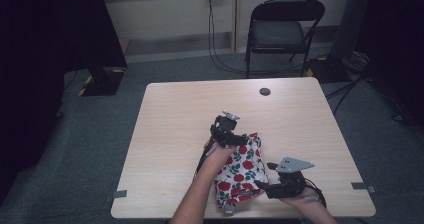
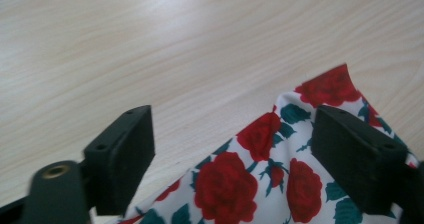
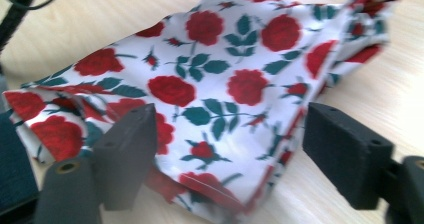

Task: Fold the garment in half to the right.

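Rose-printed cloth lies between two released claws

Rose-printed cloth (image 1: pixel 241 171), white with red flowers and green leaves, lies folded on the pale wooden worktop (image 1: pixel 170 119), near its front edge. At the cloth's far corner sits the left claw (image 1: pixel 244 140); its jaws stand apart, pressing on nothing, with that corner lying between them on the wood. At the cloth's near right side rests the right claw (image 1: pixel 259 185), likewise released, its jaws spread either side of the folded edge without pinching it.
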